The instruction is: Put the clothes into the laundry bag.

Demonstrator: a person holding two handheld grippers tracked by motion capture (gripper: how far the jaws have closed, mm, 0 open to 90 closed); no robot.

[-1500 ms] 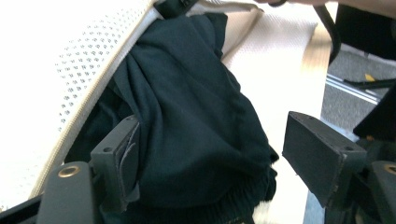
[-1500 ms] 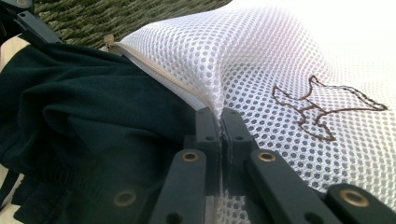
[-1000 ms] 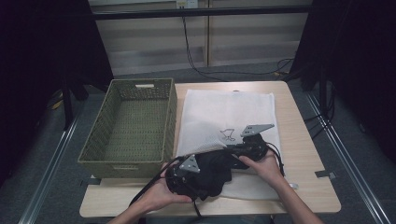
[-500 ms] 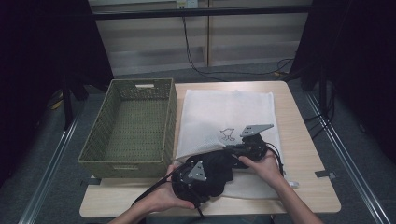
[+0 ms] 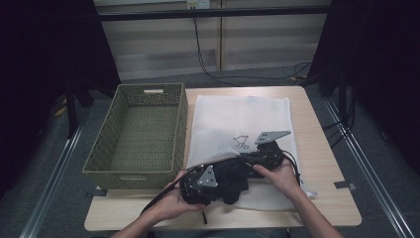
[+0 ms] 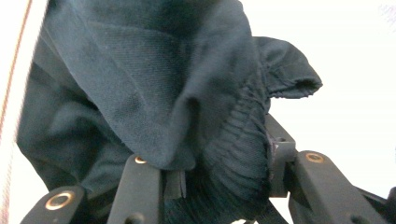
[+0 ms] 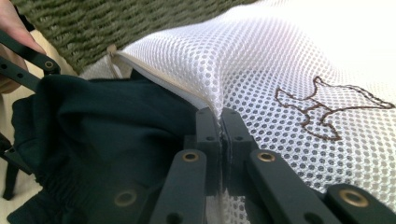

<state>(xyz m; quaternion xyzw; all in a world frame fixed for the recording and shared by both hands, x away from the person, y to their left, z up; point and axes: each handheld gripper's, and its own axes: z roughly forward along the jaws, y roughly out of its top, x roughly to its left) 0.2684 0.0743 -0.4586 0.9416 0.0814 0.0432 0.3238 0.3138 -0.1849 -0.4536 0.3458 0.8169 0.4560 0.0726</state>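
One wooden table (image 5: 324,148), with everything sitting on it. One olive woven basket (image 5: 136,131) on its left half, nothing visible inside; it stands just beside the bag's left edge. One white mesh laundry bag (image 5: 237,116) lies flat on the table's right half, with a small brown bird outline (image 5: 241,142) stitched on top; in the right gripper view the same bird (image 7: 327,109) sits on the mesh close to the jaws. The bag's near edge is lifted open along the zipper (image 7: 154,79). One dark garment (image 5: 233,176) is bunched at the bag's near-left mouth, partly under the raised mesh and partly out on the near side, between the two grippers.

Left gripper (image 5: 200,181), at near left in the person's left hand: jaws have just been closing, and the garment (image 6: 154,93) is bunched between them, with a ribbed waistband part sitting right at the pads, so it is pinching the garment.

Right gripper (image 7: 219,126), at near right in the person's right hand (image 5: 282,176): jaws are pressed together on the mesh edge of the bag, holding it up above the garment (image 7: 107,135), which lies just to the left of and below those jaws

Count: 2 grippers, 1 bag, 1 garment, 1 basket
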